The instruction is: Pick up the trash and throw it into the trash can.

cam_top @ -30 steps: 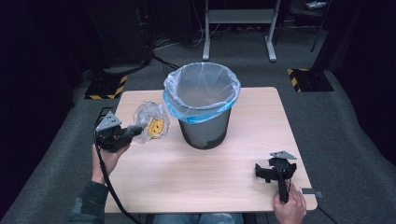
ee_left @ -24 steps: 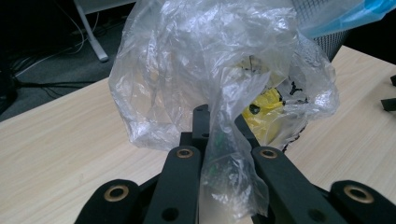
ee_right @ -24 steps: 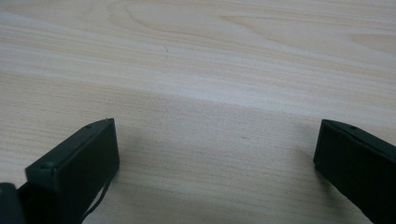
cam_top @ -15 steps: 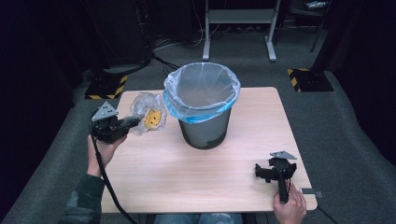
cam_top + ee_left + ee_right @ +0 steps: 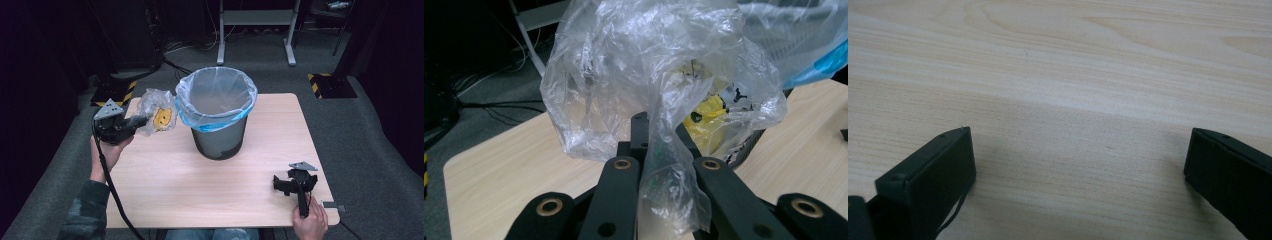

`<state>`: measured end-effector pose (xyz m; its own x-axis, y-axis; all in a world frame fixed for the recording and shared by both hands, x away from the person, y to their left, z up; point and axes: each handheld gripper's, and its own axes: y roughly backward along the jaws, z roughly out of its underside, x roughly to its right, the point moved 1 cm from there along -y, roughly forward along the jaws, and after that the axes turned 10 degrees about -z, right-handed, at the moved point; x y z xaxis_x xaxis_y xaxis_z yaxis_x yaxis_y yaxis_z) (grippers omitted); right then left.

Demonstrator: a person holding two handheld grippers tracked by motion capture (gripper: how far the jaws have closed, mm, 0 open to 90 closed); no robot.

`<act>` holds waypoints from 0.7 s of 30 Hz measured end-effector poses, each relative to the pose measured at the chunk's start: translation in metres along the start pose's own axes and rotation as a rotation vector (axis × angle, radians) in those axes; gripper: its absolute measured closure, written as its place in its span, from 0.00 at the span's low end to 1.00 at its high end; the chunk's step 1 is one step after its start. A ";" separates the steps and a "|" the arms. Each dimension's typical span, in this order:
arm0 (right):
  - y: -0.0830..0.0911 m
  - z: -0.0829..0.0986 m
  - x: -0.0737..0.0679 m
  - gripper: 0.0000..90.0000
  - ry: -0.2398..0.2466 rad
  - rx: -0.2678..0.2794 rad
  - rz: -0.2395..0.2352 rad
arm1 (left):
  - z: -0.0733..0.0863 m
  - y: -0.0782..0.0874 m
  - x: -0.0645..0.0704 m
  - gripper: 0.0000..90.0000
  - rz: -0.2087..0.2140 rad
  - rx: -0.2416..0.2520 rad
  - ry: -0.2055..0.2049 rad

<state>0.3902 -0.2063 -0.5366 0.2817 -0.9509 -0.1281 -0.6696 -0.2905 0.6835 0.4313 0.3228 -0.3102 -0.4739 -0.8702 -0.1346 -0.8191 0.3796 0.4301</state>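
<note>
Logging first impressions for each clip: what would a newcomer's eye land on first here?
Probably the crumpled clear plastic bag with something yellow inside, pinched in the left gripper and held above the table's left side. Next, the grey bin with its pale liner at the table's middle. The right gripper rests open near the front right corner.

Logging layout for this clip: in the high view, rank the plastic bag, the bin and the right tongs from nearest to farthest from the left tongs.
1. Plastic bag: clamped in the left tongs, table's left.
2. Bin: centre.
3. Right tongs: near right corner.
</note>
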 end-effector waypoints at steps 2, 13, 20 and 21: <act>0.000 0.000 0.000 0.00 0.000 0.000 0.000 | -0.005 0.001 0.000 0.95 -0.004 0.003 -0.009; 0.000 0.000 0.000 0.00 0.000 0.000 0.000 | -0.025 0.002 0.001 0.95 -0.009 0.015 -0.030; 0.000 0.000 0.000 0.00 0.001 -0.005 -0.001 | -0.043 0.001 0.005 0.95 -0.006 0.031 -0.049; 0.000 0.000 0.000 0.00 0.001 -0.005 -0.001 | -0.046 0.001 0.005 0.95 -0.005 0.033 -0.051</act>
<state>0.3900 -0.2065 -0.5364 0.2830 -0.9505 -0.1284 -0.6657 -0.2910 0.6871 0.4429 0.3039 -0.2698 -0.4850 -0.8552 -0.1826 -0.8313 0.3860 0.3999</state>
